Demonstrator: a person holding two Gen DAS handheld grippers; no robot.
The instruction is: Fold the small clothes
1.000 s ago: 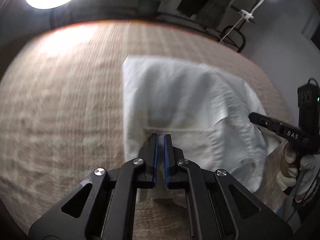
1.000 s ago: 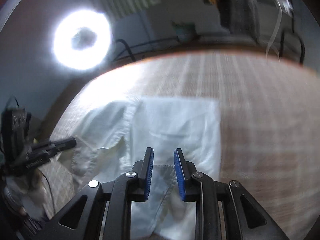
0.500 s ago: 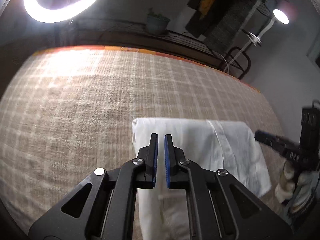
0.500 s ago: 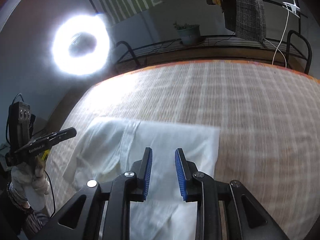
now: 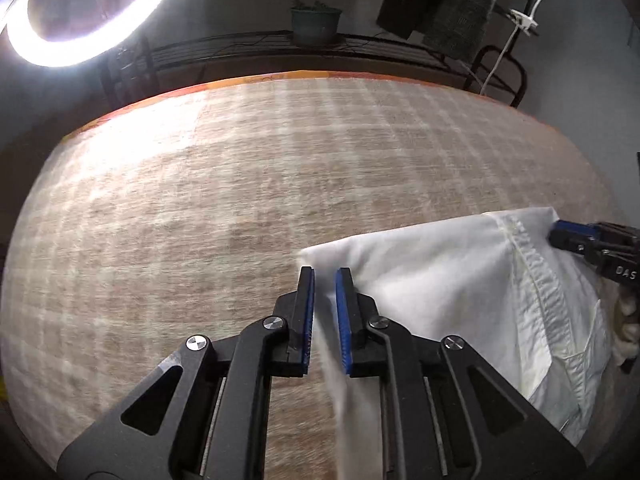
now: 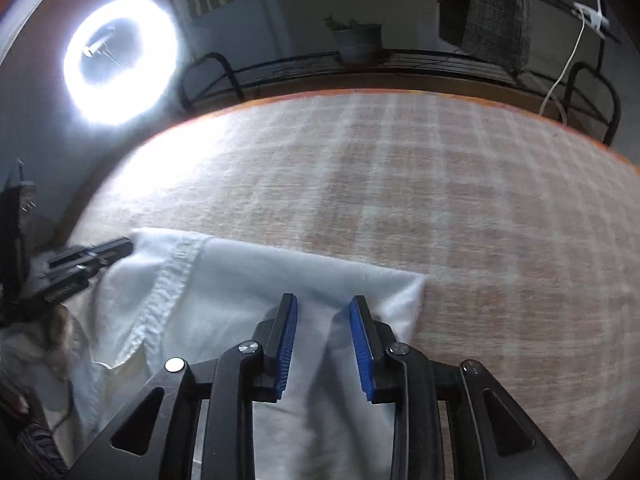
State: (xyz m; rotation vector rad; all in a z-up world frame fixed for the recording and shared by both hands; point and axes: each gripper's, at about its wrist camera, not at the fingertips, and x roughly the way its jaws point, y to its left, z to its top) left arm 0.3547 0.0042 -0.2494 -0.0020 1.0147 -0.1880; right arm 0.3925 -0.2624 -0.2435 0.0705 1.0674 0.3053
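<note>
A small white buttoned shirt (image 5: 472, 292) lies folded on the beige checked cloth. In the left wrist view my left gripper (image 5: 325, 276) stands at the shirt's left edge, jaws a little apart, with the cloth edge running between them. In the right wrist view the shirt (image 6: 240, 280) lies under my right gripper (image 6: 324, 304), which is open above its right half with nothing held. The right gripper also shows at the right edge of the left wrist view (image 5: 592, 244), and the left gripper at the left of the right wrist view (image 6: 88, 256).
The beige checked cloth (image 5: 240, 184) has an orange far edge. Behind it are a black metal rack (image 6: 400, 60) with a potted plant (image 6: 356, 40), hanging dark clothes (image 6: 492, 8), a ring light (image 6: 120, 60) and a white cable (image 5: 520, 24).
Both grippers have pulled back toward the near side, so the shirt now lies lower in both views. The left jaws have parted slightly and the right jaws have opened wider.
</note>
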